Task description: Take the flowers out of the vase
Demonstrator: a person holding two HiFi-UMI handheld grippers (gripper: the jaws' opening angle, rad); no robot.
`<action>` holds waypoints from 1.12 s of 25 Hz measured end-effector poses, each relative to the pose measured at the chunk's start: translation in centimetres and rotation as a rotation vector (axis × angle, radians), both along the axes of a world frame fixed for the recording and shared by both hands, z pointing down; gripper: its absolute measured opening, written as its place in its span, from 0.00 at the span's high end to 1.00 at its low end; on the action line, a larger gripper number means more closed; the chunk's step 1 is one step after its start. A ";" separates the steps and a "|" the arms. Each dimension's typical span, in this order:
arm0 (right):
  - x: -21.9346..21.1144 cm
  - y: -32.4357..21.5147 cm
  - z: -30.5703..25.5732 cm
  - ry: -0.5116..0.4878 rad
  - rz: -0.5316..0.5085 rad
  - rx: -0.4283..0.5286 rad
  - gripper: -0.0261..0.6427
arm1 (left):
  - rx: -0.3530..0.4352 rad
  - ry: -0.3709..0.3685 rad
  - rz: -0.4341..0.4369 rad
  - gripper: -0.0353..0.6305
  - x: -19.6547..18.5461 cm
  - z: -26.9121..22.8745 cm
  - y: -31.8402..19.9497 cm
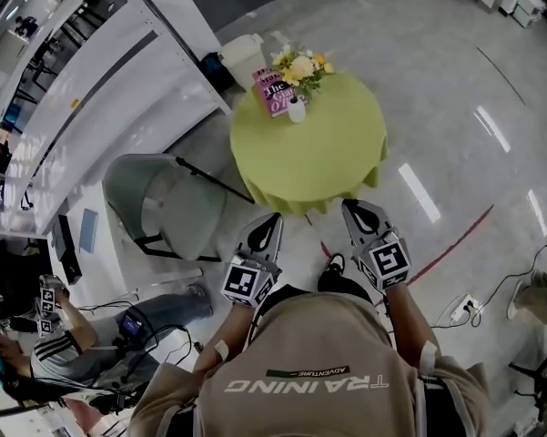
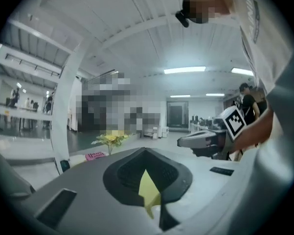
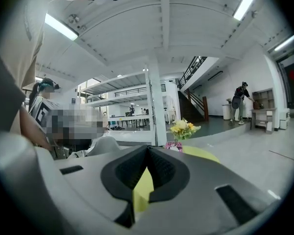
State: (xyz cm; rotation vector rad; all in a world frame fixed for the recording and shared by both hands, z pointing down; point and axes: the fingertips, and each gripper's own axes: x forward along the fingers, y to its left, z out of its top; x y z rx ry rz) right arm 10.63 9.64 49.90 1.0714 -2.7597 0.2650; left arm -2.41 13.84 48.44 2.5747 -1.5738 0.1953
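Flowers (image 1: pixel 300 66), yellow and white with green leaves, stand in a small white vase (image 1: pixel 297 110) near the far edge of a round worktop (image 1: pixel 319 162) covered with a yellow-green cloth, in the upper middle of the head view. A pink book (image 1: pixel 271 92) sits just beside the vase, on its left. A grey chair (image 1: pixel 164 203) stands left of the worktop.

Both tools are in the lower middle of that frame, well apart from the vase and pointing toward the worktop. The left hand-held gripper (image 1: pixel 274 218) is clenched, its jaws meeting at the tips with nothing held. In its own view the flowers (image 2: pixel 110 138) show small at centre left, beyond the closed jaws. The right hand-held gripper (image 1: pixel 348 205) is likewise clenched and empty. In its view the flowers (image 3: pixel 183 129) appear just above and right of the closed tips.
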 end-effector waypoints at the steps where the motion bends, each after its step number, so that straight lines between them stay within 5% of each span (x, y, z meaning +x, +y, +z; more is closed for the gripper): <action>1: 0.4 -0.7 0.2 -0.006 -0.002 -0.007 0.96 | 0.012 -0.050 0.012 0.94 0.7 -0.3 -0.5; 3: 0.9 -1.8 0.7 -0.016 0.000 -0.018 0.96 | 0.016 -0.095 0.036 0.94 2.0 -0.4 -1.3; 10: 0.7 -4.3 1.3 -0.028 -0.017 -0.037 0.96 | -0.030 0.058 -0.045 0.94 1.4 0.1 -4.6; 17: -2.2 -6.7 1.7 -0.002 -0.049 -0.037 0.96 | -0.027 0.058 -0.071 0.94 -1.7 1.1 -7.2; 28: -6.4 -15.3 1.2 0.064 0.042 -0.035 0.96 | 0.027 0.085 0.037 0.94 -5.7 0.9 -17.6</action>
